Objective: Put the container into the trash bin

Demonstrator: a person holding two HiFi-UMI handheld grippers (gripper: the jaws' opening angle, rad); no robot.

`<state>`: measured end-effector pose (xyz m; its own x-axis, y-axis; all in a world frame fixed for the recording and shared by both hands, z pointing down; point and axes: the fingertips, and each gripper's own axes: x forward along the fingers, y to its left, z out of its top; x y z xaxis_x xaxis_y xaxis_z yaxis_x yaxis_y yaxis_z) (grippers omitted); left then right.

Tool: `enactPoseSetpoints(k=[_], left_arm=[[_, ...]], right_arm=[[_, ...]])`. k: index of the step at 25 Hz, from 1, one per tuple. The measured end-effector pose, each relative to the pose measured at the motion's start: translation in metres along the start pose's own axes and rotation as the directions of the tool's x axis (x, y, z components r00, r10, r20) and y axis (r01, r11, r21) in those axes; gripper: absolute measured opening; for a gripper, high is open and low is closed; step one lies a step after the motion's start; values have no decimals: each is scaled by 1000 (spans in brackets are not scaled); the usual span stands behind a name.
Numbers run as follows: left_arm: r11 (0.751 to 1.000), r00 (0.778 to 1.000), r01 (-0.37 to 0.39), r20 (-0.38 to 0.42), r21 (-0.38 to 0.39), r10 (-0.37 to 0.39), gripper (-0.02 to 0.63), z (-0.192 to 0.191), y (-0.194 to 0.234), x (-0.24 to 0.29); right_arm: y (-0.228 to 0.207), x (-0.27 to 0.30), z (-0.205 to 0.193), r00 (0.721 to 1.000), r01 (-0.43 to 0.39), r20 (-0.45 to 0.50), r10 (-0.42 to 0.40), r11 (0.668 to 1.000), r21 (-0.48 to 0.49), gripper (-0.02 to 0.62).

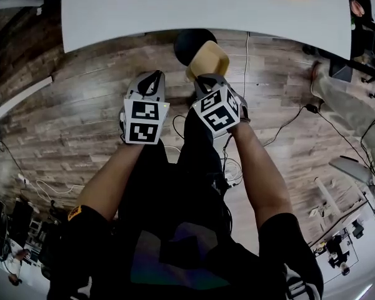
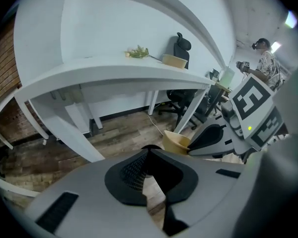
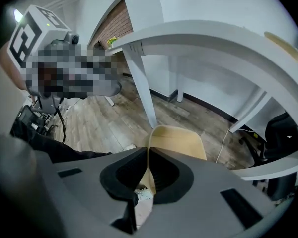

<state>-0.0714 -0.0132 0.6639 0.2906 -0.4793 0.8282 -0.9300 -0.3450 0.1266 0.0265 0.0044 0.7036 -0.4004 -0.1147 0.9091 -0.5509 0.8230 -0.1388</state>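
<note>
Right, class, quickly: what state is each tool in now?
Left tool: closed, holding nothing.
Right tool: closed on the rim of the tan container.

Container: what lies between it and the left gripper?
Nothing: in the head view only wooden floor shows between the container and the left gripper.

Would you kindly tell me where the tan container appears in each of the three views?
Head view: container upper centre, ahead of the right gripper.
Left gripper view: container low, right of centre.
Right gripper view: container at centre, wall between the fingers.
Shared landmark: the white table, above it in every view.
</note>
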Motion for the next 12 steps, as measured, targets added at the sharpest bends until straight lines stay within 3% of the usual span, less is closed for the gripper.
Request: enactPoseSetpoints(k=[6, 12], left_arm=[[999, 999, -20, -33, 36, 21, 11, -28, 10, 41], [998, 999, -45, -30, -48, 44, 11, -46, 27, 73]], right_arm=[[-11, 62, -16, 1000, -22, 7, 22, 1000, 8, 31], [-31, 120, -28, 1000, -20, -12, 20, 1000, 18, 31]])
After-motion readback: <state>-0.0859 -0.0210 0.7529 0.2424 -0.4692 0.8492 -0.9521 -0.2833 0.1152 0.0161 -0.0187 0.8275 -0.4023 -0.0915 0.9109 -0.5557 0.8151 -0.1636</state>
